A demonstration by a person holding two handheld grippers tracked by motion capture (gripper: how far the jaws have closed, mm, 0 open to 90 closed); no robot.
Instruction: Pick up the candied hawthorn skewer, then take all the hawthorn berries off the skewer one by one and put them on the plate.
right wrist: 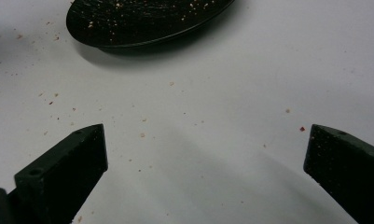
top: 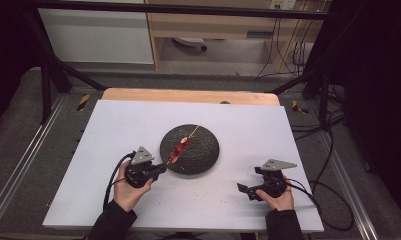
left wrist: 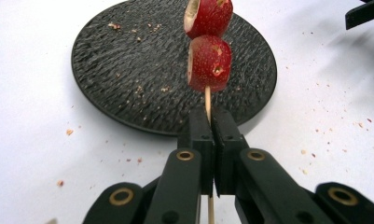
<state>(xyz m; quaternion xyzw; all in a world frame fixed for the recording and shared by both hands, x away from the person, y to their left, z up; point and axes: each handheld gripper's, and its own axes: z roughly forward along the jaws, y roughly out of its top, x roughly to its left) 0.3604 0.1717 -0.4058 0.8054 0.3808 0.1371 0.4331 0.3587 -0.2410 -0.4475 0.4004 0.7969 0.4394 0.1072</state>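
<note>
A round black plate lies on the white table just ahead of the left gripper. That gripper's jaws are clamped on a thin wooden skewer, whose two red fruit pieces hang over the plate just beyond the jaw tips. The right gripper rests with its jaws spread wide and nothing between them, the plate ahead and apart from it.

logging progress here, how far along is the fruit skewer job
Done: red fruit pieces are already threaded on the wooden skewer. In hand: the left gripper is clamped on the stick, holding it over the black plate. Left: setting it down, probably; the right gripper is open on the table.
</note>
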